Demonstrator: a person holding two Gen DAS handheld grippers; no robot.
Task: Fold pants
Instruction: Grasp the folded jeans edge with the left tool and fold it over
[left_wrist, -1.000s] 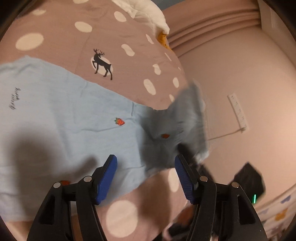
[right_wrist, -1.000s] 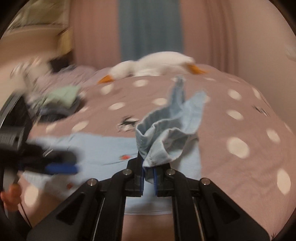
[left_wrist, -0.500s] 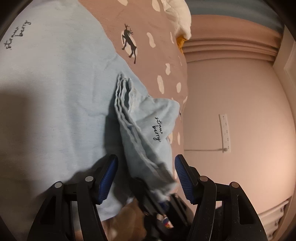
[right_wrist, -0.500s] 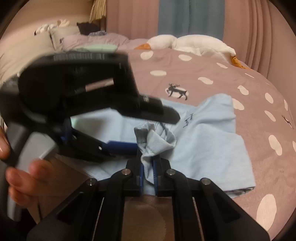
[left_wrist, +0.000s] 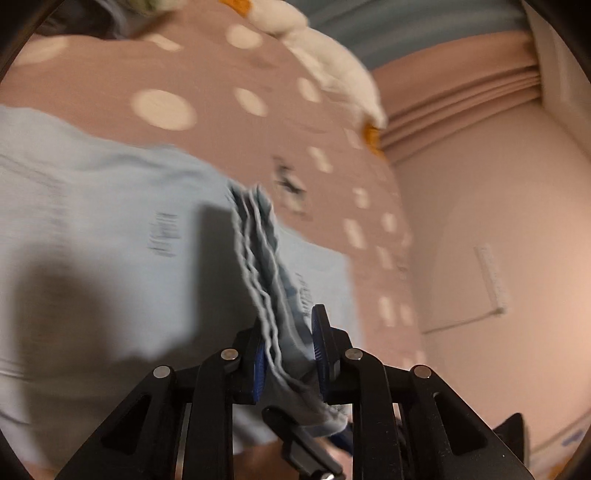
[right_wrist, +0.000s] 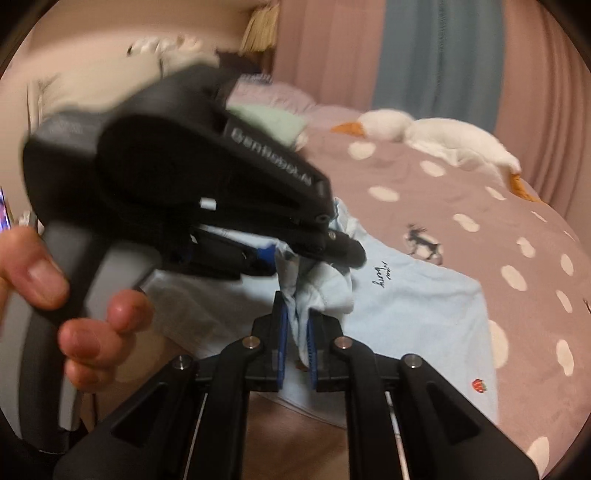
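Light blue pants (left_wrist: 110, 236) with small strawberry prints lie spread on the bed; they also show in the right wrist view (right_wrist: 413, 306). One bunched end (left_wrist: 266, 266) is lifted above the rest. My left gripper (left_wrist: 288, 354) is shut on that bunched end. My right gripper (right_wrist: 295, 339) is shut on the same bunch (right_wrist: 317, 291) just below it. The left gripper's black body (right_wrist: 177, 177) and the hand holding it fill the left of the right wrist view and hide part of the pants.
The bed has a mauve cover with cream dots and deer prints (right_wrist: 480, 206). A white plush goose (right_wrist: 443, 140) lies at the far side near the curtains. Folded clothes (right_wrist: 269, 122) sit near the pillows. A pink wall (left_wrist: 498, 240) runs along the bed's right edge.
My left gripper was open around the bunched end and has now shut on it. The right gripper still holds the bunch, jaws slightly wider. Both views have shifted and blurred.
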